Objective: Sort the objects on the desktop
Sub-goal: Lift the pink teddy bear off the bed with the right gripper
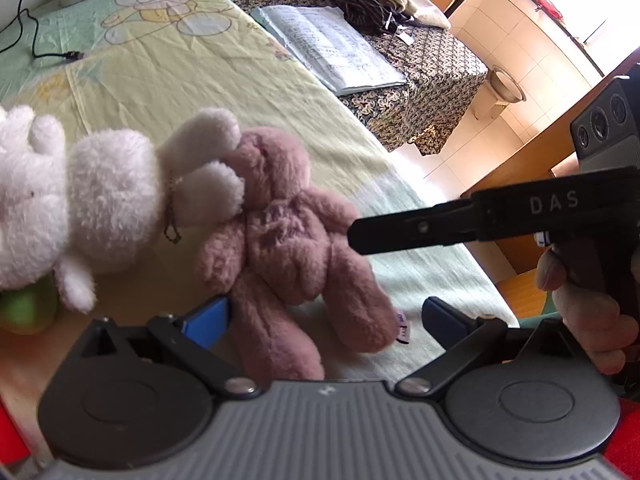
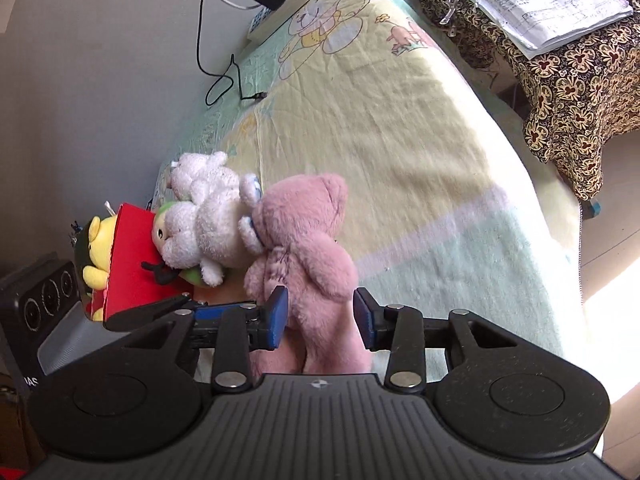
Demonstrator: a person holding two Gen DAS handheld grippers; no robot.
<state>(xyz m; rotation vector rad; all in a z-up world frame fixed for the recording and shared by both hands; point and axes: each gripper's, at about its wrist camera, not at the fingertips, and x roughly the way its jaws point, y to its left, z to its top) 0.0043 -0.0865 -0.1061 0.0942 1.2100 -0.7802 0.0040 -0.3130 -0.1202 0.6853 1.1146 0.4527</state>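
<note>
Pink plush bear (image 2: 302,256) lies between spread right gripper (image 2: 320,318) fingers.

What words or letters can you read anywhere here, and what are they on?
"DAS": white letters on the black finger arm of the right gripper, seen from the left wrist.
Open white notebook on the patterned cloth: handwriting, too small to read.
Small white tag on the pink plush bear: print too blurred to read.
White power strip: no legible marks.
</note>
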